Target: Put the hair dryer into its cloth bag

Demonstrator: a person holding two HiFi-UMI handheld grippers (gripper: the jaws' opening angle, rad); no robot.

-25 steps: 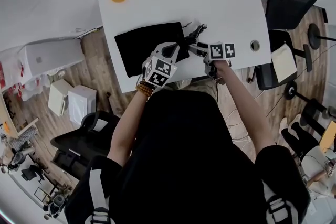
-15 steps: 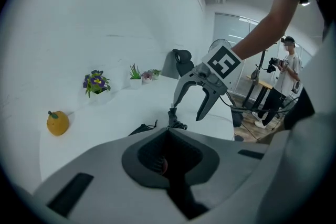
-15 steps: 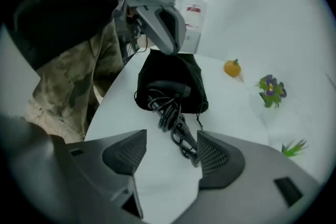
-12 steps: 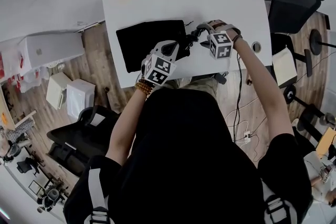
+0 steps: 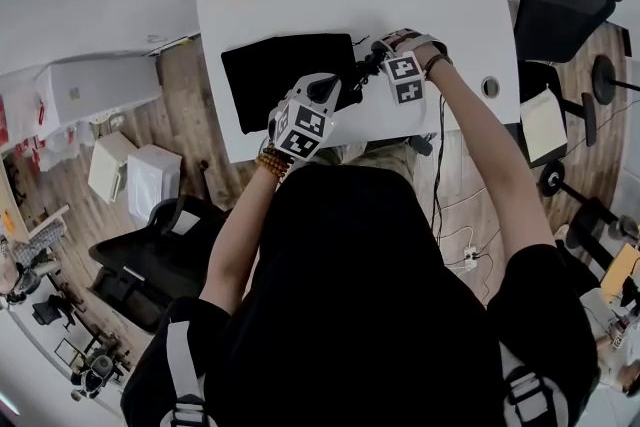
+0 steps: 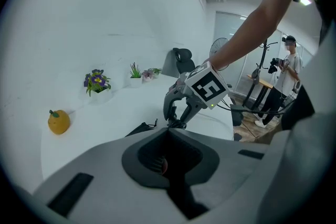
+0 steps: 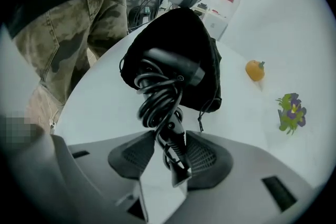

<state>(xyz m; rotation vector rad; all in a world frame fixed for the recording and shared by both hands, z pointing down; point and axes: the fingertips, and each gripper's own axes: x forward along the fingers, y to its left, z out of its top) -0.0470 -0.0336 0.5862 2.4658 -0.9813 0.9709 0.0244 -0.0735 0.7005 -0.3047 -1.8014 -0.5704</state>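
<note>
since a second ago the right claw (image 5: 380, 55) has swung from the desk's (image 5: 440, 5) near edge over the hair dryer (image 5: 366, 67), which lies at the mouth of the cloth bag (image 5: 285, 80). the left claw (image 5: 333, 97), pinched shut, holds the bag's edge up. left gripper view: an orange (image 6: 59, 121) and flowers (image 6: 96, 81) stand well clear. right gripper view: the jaws are closing round the handle, not yet clamped. best to grip it squarely, since the coiled cord could snag.

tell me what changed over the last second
The right gripper rolled over and moved in onto the hair dryer. Its fingers are now closing around the cord-wrapped handle. The left gripper stayed shut on the cloth bag, which has not moved.
</note>
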